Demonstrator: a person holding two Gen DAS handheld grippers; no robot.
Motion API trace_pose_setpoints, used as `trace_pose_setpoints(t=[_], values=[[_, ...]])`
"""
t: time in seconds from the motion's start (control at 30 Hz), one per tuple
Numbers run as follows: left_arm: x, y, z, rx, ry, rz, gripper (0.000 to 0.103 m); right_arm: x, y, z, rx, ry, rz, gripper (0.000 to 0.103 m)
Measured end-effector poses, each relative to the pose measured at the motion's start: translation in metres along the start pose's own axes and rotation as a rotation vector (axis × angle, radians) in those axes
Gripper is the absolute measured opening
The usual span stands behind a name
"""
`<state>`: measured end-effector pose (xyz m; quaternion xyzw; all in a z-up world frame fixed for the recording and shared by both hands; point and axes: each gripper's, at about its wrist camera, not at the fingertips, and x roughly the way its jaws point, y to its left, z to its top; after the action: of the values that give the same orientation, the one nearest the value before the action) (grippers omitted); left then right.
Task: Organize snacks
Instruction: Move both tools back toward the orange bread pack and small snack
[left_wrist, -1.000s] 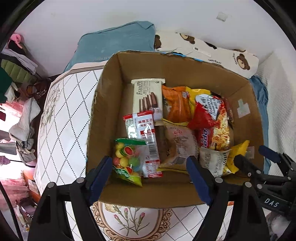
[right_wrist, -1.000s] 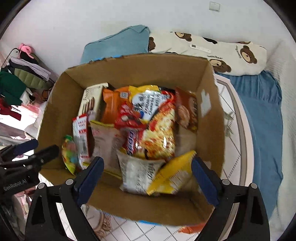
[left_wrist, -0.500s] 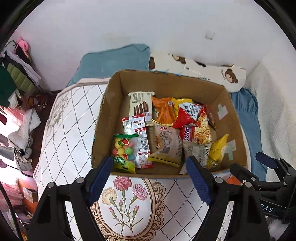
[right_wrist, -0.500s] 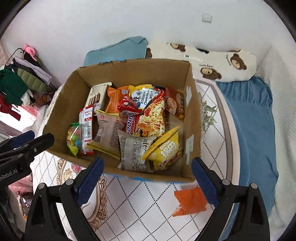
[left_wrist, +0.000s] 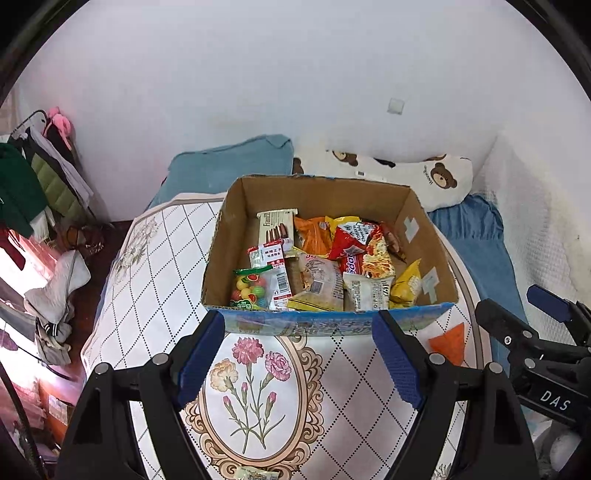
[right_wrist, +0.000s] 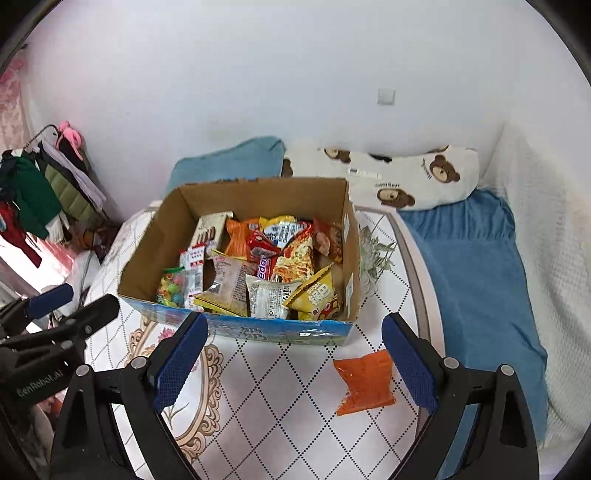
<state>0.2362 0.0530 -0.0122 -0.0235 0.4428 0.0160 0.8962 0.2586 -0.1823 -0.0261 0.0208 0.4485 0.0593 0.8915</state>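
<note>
- A brown corrugated cardboard box (left_wrist: 325, 192) sits at the centre of the left wrist view, open at the top, with a blue printed strip along its near bottom edge; its long axis runs left to right across the frame.
- The box stands on a quilted white bed cover (left_wrist: 159, 266) stitched in dotted diamonds, with a flower medallion printed in the lower middle.
- Crinkly plastic snack packets fill the box: a clear bag of round coloured candies (left_wrist: 248, 288) in its near left corner, a cream wafer pack (left_wrist: 275, 229) standing lengthwise toward the far wall, and a yellow triangular packet (right_wrist: 319, 295) at the near right.
- A flat orange packet (right_wrist: 365, 384) lies outside the box on the cover, lower right of centre in the right wrist view, near the box's right corner but apart from it; its long axis runs roughly up and down the frame, tilted slightly.
- The left gripper (left_wrist: 299, 363) hangs in front of the box, its blue textured pads spread wide, holding nothing.
- The right gripper (right_wrist: 295, 360) has its jaws spread just as wide, empty, the right-hand pad (right_wrist: 410, 367) beside the orange packet.
- A soft blue pillow (right_wrist: 229, 158) and a white bear-print pillow (right_wrist: 406, 177) lie behind the box against the white wall.
</note>
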Motion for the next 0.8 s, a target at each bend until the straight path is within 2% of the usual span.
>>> trace_pose_setpoints(t=[0.07, 0.17, 0.33, 0.47, 0.57, 0.67, 0.8], values=[[-0.004, -0.001, -0.004, -0.009, -0.006, -0.012, 0.094, -0.007, -0.004, -0.006, 0.021, -0.005, 0.014, 0.097], [-0.003, -0.002, -0.010, -0.020, -0.008, -0.020, 0.103, -0.009, -0.014, -0.015, 0.062, 0.007, 0.024, 0.097], [0.029, -0.009, -0.029, -0.040, 0.088, -0.015, 0.103, 0.009, -0.059, -0.042, 0.225, 0.062, 0.048, 0.097], [0.062, -0.018, -0.051, -0.056, 0.183, -0.010, 0.103, 0.047, -0.108, -0.070, 0.354, 0.141, 0.013, 0.097], [0.084, -0.024, -0.066, -0.059, 0.243, -0.004, 0.103, 0.083, -0.136, -0.087, 0.426, 0.215, 0.031, 0.097], [0.105, -0.030, -0.080, -0.050, 0.306, 0.013, 0.103, 0.113, -0.145, -0.093, 0.420, 0.243, 0.034, 0.092], [0.125, -0.027, -0.095, -0.062, 0.370, 0.023, 0.103, 0.154, -0.126, -0.092, 0.284, 0.302, 0.044, 0.092]])
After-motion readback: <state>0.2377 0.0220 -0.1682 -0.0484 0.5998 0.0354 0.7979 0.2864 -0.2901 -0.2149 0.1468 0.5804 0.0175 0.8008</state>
